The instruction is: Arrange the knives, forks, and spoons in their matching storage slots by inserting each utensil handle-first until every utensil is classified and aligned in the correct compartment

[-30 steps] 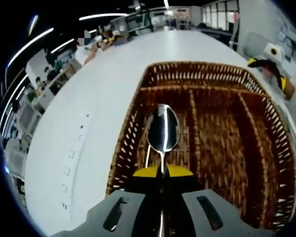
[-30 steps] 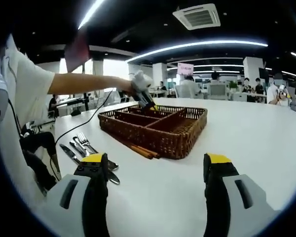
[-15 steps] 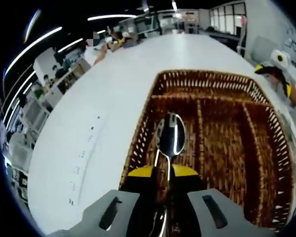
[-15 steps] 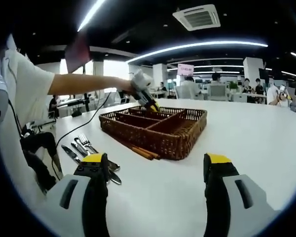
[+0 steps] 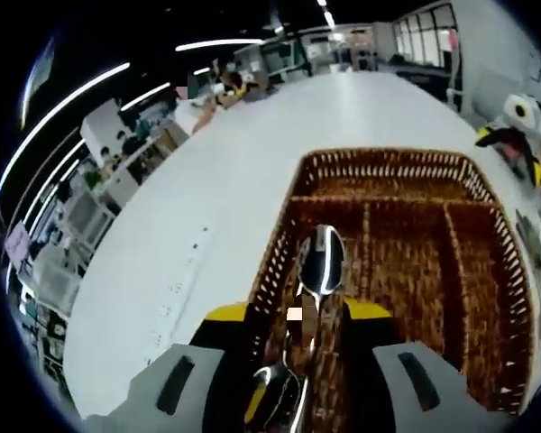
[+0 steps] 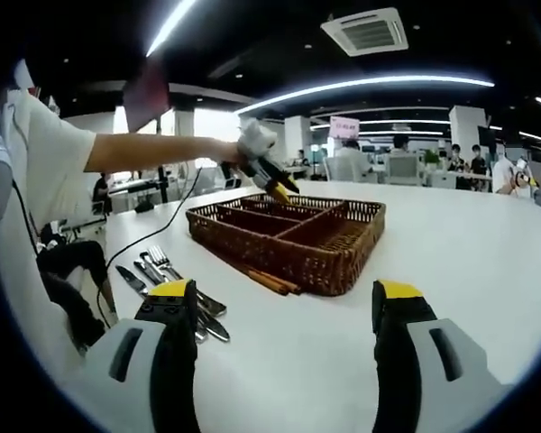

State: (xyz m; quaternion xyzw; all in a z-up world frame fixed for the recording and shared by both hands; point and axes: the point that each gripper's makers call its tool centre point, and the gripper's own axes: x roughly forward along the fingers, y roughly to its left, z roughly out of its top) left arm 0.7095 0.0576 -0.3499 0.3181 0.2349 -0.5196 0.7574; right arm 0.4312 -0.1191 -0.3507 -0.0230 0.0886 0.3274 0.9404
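our left gripper (image 5: 293, 316) jaws now spread — shiny steel spoon (image 5: 318, 262) released, lying in left slot of brown wicker tray (image 5: 487, 262); spoon sorted. right gripper (image 6: 284, 316) gaping, empty, near remaining cutlery (image 6: 176, 293).

— Where did the brown wicker cutlery tray (image 6: 293, 236) sit?

— On the white table (image 6: 451, 271), in the right gripper view ahead of that gripper. The loose steel forks and knives (image 6: 176, 290) lay on the table to its left, nearer the camera, with the brown wooden chopsticks (image 6: 261, 276) against the tray's near wall.

— And the shiny steel spoon (image 5: 319, 262)?

— In the left gripper view it lay in the tray's leftmost long compartment, bowl pointing away. A crosswise compartment ran along the far end, two long ones to the right.

— The left gripper (image 6: 272, 185)?

— Above the tray's far left corner.
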